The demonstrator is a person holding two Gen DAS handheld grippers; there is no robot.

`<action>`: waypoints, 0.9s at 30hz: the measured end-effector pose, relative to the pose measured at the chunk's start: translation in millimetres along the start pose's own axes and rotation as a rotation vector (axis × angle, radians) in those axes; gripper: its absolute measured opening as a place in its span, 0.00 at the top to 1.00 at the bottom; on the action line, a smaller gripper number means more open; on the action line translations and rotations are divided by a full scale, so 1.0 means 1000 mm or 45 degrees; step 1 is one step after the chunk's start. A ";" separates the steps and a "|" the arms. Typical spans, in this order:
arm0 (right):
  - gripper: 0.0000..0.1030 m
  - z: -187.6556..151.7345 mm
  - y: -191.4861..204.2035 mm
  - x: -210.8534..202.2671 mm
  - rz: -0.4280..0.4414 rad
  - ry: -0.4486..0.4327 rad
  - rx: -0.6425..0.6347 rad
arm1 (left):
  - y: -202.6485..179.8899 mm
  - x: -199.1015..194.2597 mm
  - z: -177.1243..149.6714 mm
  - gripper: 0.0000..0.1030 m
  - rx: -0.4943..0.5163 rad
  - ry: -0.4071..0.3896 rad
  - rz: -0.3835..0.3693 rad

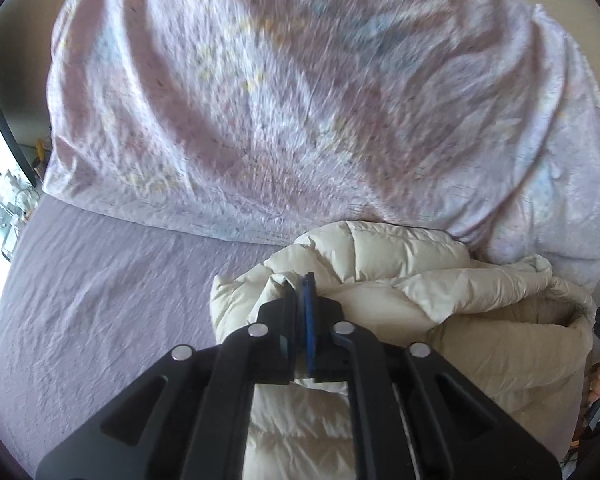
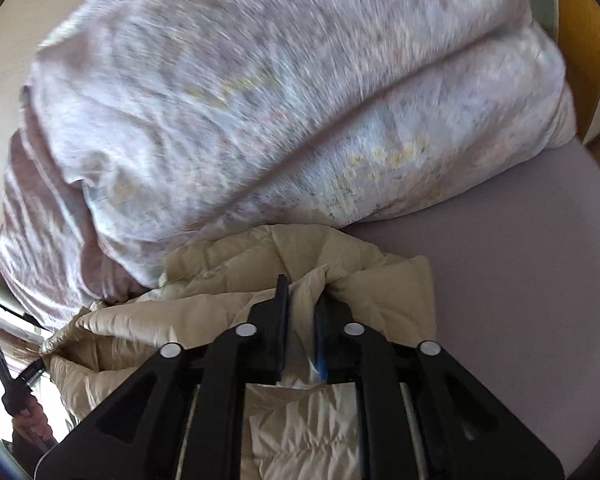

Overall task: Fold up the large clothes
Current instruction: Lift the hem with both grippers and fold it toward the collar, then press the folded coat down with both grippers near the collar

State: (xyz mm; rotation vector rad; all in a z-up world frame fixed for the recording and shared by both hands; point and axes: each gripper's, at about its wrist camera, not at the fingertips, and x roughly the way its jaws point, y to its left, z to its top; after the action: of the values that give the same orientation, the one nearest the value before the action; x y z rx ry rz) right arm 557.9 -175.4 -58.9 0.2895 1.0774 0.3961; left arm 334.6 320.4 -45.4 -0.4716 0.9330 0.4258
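Jacket (image 1: 380, 280) | left gripper (image 1: 300, 284) angled down, jaws pinching it | right gripper (image 2: 300, 292) likewise

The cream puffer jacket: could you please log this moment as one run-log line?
stage: mid-fold | left gripper: shut on cream puffer jacket | right gripper: pinching jacket fabric | surface: purple bed sheet | behind: floral duvet

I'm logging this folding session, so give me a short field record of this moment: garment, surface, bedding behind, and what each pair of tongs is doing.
garment: cream quilted puffer jacket, bunched up
surface: bed with lilac sheet
bedding behind: pale floral duvet, heaped, touching the jacket's far side
left tongs: closed on a jacket fold
right tongs: closed on jacket fabric, slightly wider
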 end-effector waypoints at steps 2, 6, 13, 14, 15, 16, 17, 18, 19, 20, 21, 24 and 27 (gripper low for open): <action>0.78 0.006 -0.005 0.006 0.029 0.013 0.047 | 0.004 0.008 0.005 0.91 -0.047 0.018 -0.023; 0.60 0.021 -0.013 -0.009 0.125 -0.052 0.119 | 0.012 -0.002 0.019 0.68 -0.141 0.010 -0.052; 0.28 0.010 -0.006 -0.065 0.112 -0.280 -0.014 | -0.004 -0.054 0.010 0.43 -0.043 -0.137 -0.025; 0.28 0.005 -0.004 -0.066 0.119 -0.275 -0.037 | -0.009 -0.058 0.003 0.42 -0.025 -0.138 -0.029; 0.28 -0.004 0.000 -0.067 0.131 -0.254 -0.083 | -0.014 -0.060 -0.002 0.42 -0.011 -0.138 -0.034; 0.29 -0.010 0.004 -0.065 0.131 -0.235 -0.118 | -0.020 -0.060 -0.009 0.41 0.010 -0.134 -0.032; 0.30 -0.019 0.009 -0.063 0.119 -0.212 -0.166 | -0.023 -0.059 -0.015 0.41 0.023 -0.132 -0.022; 0.32 -0.031 0.016 -0.057 0.106 -0.186 -0.227 | -0.029 -0.056 -0.024 0.41 0.045 -0.134 -0.006; 0.36 -0.039 0.020 -0.051 0.095 -0.165 -0.264 | -0.032 -0.053 -0.029 0.41 0.055 -0.134 0.003; 0.39 -0.047 0.025 -0.043 0.068 -0.137 -0.304 | -0.036 -0.048 -0.034 0.41 0.063 -0.129 0.015; 0.40 -0.054 0.028 -0.037 0.042 -0.117 -0.329 | -0.040 -0.039 -0.040 0.41 0.068 -0.114 0.030; 0.43 -0.067 0.039 -0.014 -0.078 -0.090 -0.408 | -0.048 -0.017 -0.047 0.41 0.085 -0.092 0.077; 0.43 -0.068 0.042 -0.007 -0.178 -0.141 -0.451 | -0.052 0.000 -0.048 0.41 0.115 -0.096 0.148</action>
State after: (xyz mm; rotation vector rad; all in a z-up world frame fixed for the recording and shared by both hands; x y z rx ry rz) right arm 487.0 -138.5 -66.7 -0.0781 0.8942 0.4320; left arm 331.5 250.9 -59.6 -0.3176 0.9053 0.5013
